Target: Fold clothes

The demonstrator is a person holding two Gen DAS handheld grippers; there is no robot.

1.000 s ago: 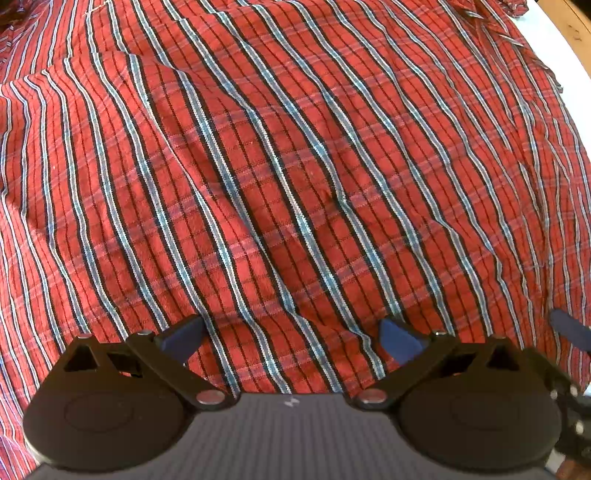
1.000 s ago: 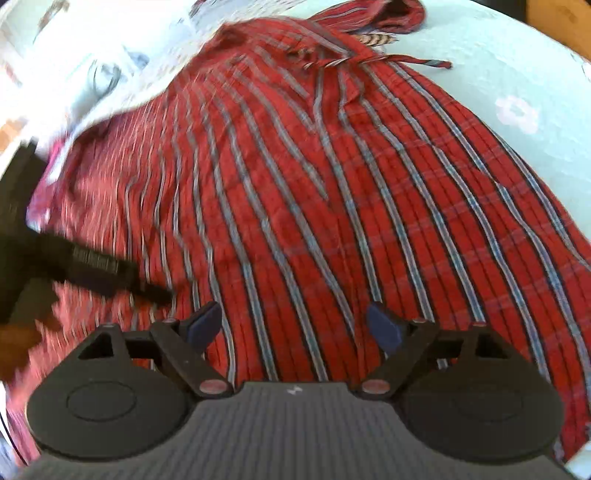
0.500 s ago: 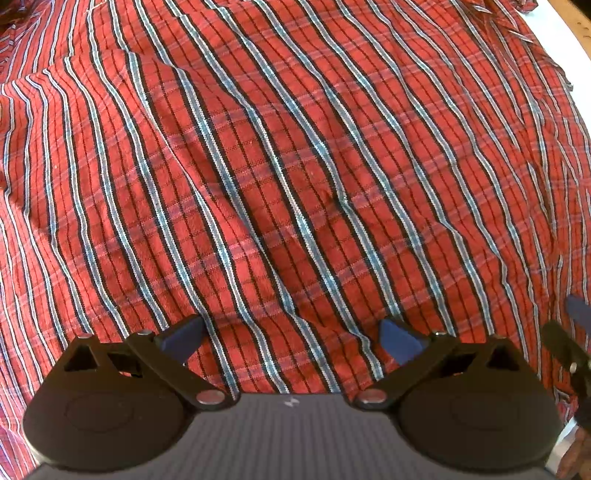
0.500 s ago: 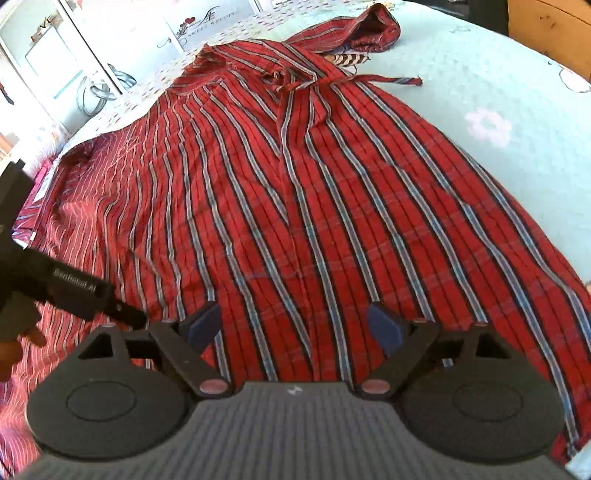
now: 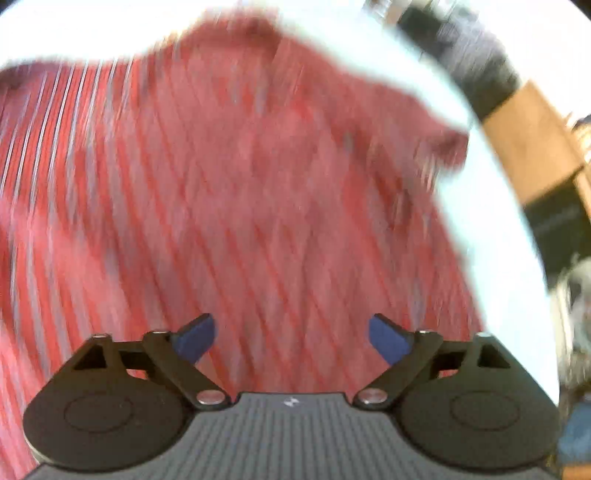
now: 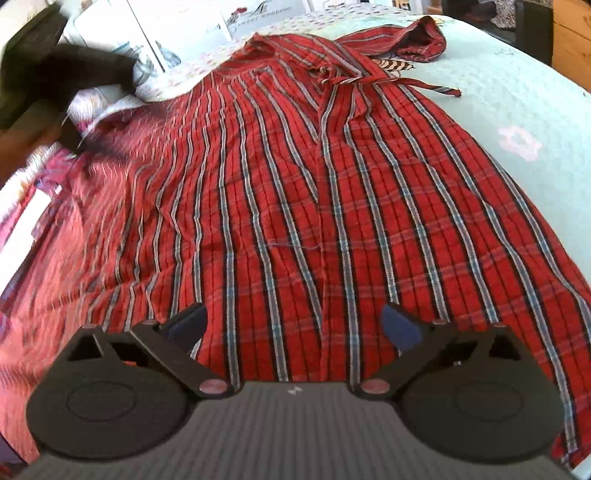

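Observation:
A red plaid shirt (image 6: 314, 203) lies spread flat on a pale blue bedspread (image 6: 517, 92), with a sleeve (image 6: 417, 37) bunched at the far end. My right gripper (image 6: 293, 317) hovers over the shirt's near hem; its jaws are opening and nothing is between them. The left wrist view is smeared with motion: the shirt (image 5: 240, 203) shows from higher up. My left gripper (image 5: 291, 328) stands wide above it, its jaws closing a little, with no cloth between the pads. Its dark body (image 6: 74, 70) shows blurred at the right wrist view's upper left.
A loose striped strap (image 6: 424, 85) lies by the collar. Printed pillows (image 6: 122, 48) sit at the bed's head. Wooden furniture (image 6: 572, 29) stands past the bed's right side, also blurred wood (image 5: 535, 147). Bare bedspread (image 5: 480, 229) runs along the shirt's right edge.
The left gripper has lifted away from the shirt and swung, so its view blurs and takes in the bed's edge. In the right view it moved from lower left to upper left.

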